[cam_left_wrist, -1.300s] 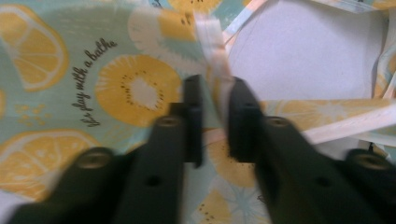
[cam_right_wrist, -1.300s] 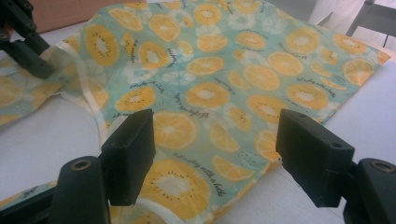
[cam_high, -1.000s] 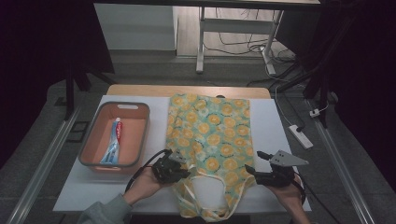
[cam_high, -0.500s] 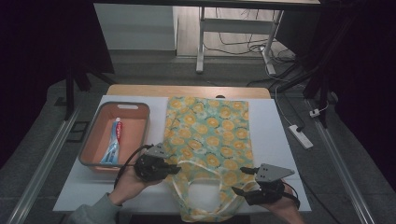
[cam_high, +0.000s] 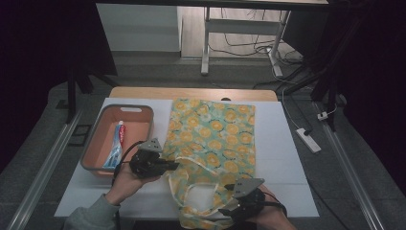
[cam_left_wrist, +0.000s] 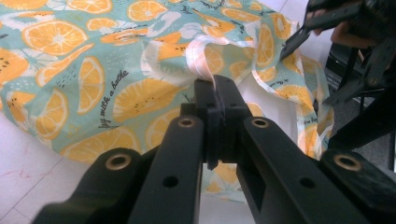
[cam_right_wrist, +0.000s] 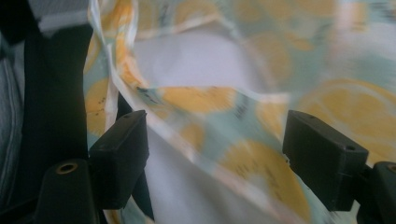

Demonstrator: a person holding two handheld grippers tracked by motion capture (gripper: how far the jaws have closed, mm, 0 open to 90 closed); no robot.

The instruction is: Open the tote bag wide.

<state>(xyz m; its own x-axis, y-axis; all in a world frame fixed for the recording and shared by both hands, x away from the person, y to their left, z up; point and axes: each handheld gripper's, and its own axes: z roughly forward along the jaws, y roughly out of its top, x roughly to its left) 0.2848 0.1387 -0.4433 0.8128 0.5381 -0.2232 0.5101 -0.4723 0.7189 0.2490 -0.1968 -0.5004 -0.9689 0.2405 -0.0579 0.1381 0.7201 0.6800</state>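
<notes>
We hold the bag (cam_high: 213, 139) at its near mouth: the left gripper (cam_left_wrist: 215, 95) has its 2 jaws clamped on the rim and pale handle (cam_left_wrist: 198, 58), while the right gripper (cam_right_wrist: 215, 140) has just opened its jaws, cloth lying loose between them, unpressed. The bag's long axis runs away from both grippers. The right gripper is nearer the opening; fabric is teal with orange slices.

In the left gripper view, small black handwriting-style script is printed on the orange-slice cloth bag (cam_left_wrist: 116, 70), running at a slant beside one slice; it seems to read "fly with a bottle", though the last word is unsure. Print on the toothpaste tube (cam_high: 116, 143) is too small to read.
</notes>
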